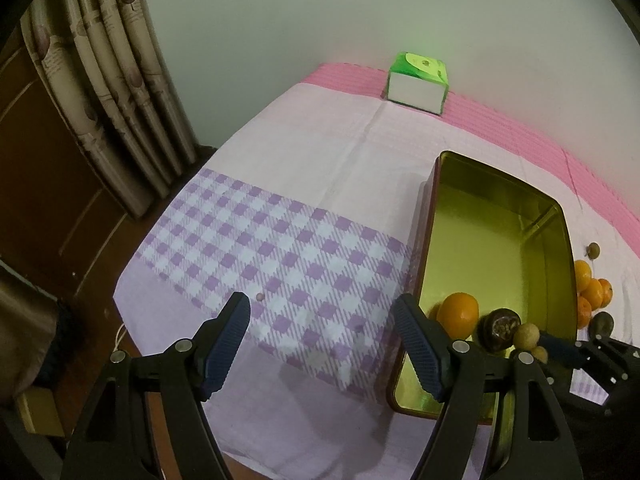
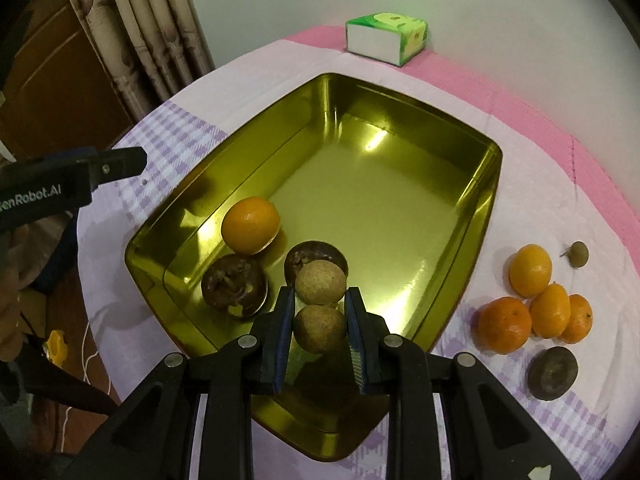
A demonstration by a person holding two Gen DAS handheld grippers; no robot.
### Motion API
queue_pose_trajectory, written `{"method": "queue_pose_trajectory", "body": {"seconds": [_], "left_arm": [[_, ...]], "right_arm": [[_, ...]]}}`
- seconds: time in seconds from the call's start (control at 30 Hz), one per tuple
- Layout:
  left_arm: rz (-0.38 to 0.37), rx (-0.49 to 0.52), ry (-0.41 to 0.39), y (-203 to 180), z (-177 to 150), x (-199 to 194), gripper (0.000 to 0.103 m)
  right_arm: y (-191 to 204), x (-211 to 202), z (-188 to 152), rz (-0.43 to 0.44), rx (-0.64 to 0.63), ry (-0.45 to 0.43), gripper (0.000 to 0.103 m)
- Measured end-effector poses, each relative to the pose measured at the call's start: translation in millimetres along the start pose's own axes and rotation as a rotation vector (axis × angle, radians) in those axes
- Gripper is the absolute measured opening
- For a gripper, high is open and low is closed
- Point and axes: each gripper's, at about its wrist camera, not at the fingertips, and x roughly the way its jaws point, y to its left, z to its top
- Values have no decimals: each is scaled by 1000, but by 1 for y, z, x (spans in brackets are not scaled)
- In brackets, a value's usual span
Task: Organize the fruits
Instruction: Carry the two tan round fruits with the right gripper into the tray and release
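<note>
The right gripper [image 2: 319,322] held a tan longan [image 2: 319,328] between its pads, jaws closed on it over the near end of the gold tin [image 2: 486,184]. Just ahead of the fingertips sat a second longan [image 2: 320,282], touching a dark fruit [image 2: 316,258] behind it. Left of the jaws lay another dark fruit [image 2: 234,290], and beyond that an orange [image 2: 250,224]. Right of the jaws, outside the tin, four oranges [image 2: 536,300], a dark fruit [image 2: 552,372] and a small brown fruit [image 2: 579,254] rested on the cloth [image 2: 520,160]. The left gripper [image 1: 322,340] hung wide open over checked cloth, holding nothing; its body read "enRobot.AI". A green box [image 2: 386,38] stood far ahead.
</note>
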Motion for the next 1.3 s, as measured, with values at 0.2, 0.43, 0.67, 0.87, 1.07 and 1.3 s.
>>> {"method": "queue_pose_trajectory", "body": {"seconds": [0.2,0.43,0.67,0.87,1.07,1.3], "left_arm": [[0,2,1,-1,0,0,75],[-7,9,-4,-2,-2,-1,75],[-9,13,-5,-3,-3,-2,75],[-11,17,-5,-3,-4,-3,75],[-13,21,-5,-4,-4,-3,75],[-16,29,-8,-5,-4,-4,75]], "right_arm": [[2,5,1,-3,-7,9,24],[4,11,0,-4,-14,23,24],[6,11,1,-8,-15,23,24],[6,9,2,-15,-20,11,25],[2,-1,5,-11,-5,-19,27],[-13,-30,4,-33,29,-96,34]]}}
